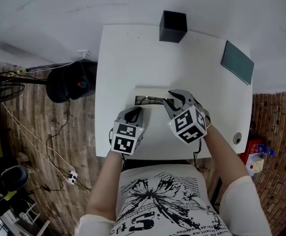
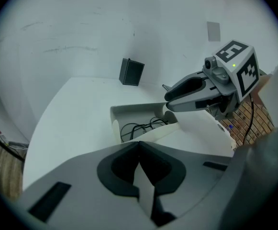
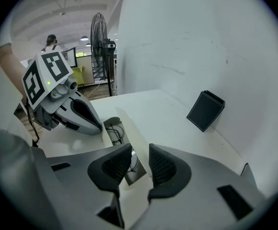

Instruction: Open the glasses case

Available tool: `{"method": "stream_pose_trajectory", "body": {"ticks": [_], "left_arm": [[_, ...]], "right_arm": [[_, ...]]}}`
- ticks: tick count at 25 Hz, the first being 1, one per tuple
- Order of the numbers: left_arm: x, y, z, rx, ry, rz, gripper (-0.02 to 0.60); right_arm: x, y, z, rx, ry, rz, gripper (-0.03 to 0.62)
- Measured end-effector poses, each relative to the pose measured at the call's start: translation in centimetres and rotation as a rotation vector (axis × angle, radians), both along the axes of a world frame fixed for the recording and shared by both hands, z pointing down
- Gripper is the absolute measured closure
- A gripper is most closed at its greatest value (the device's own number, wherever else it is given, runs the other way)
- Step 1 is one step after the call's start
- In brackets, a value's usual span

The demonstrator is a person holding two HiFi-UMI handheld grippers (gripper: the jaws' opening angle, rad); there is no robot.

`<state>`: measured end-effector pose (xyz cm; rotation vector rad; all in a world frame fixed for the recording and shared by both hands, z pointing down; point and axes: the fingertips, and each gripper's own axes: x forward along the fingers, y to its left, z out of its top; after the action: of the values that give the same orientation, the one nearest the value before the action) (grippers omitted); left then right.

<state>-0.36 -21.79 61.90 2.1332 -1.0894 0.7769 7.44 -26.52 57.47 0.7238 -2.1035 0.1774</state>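
Observation:
The white glasses case (image 1: 152, 101) lies open on the white table (image 1: 133, 58), with dark-framed glasses (image 2: 143, 127) in its tray. My left gripper (image 1: 134, 113) is shut on a thin white wall at the case's near left end; that strip shows pinched between its pads (image 2: 139, 150). My right gripper (image 1: 174, 101) is at the case's right end. Its jaws (image 3: 139, 155) stand narrowly apart astride the raised lid (image 3: 129, 128). Dark space shows between the left pad and the lid, so no pinch is visible.
A black box (image 1: 173, 26) stands at the table's far edge, and a dark green book (image 1: 237, 62) lies at the far right. A cable hole (image 1: 237, 138) sits near the right edge. A fan (image 3: 99, 37) and cables are on the floor to the left.

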Motion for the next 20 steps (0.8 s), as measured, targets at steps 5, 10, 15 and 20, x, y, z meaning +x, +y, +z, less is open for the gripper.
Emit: {"method": "stream_pose_trajectory", "body": {"ticks": [5, 10, 15, 20], "left_arm": [[0.0, 0.0, 0.0, -0.001, 0.001, 0.01, 0.568], [0.1, 0.0, 0.0, -0.01, 0.012, 0.002, 0.568], [0.1, -0.1, 0.0, -0.016, 0.009, 0.001, 0.568], [0.1, -0.2, -0.1, -0.023, 0.002, 0.009, 0.568]], "right_arm": [[0.1, -2.0, -0.2, 0.009, 0.008, -0.008, 0.476], [0.2, -3.6, 0.0, 0.012, 0.005, 0.003, 0.481], [0.4, -5.2, 0.4, -0.008, -0.018, 0.047, 0.476], [0.4, -6.8, 0.8, -0.022, -0.035, 0.084, 0.463]]}}
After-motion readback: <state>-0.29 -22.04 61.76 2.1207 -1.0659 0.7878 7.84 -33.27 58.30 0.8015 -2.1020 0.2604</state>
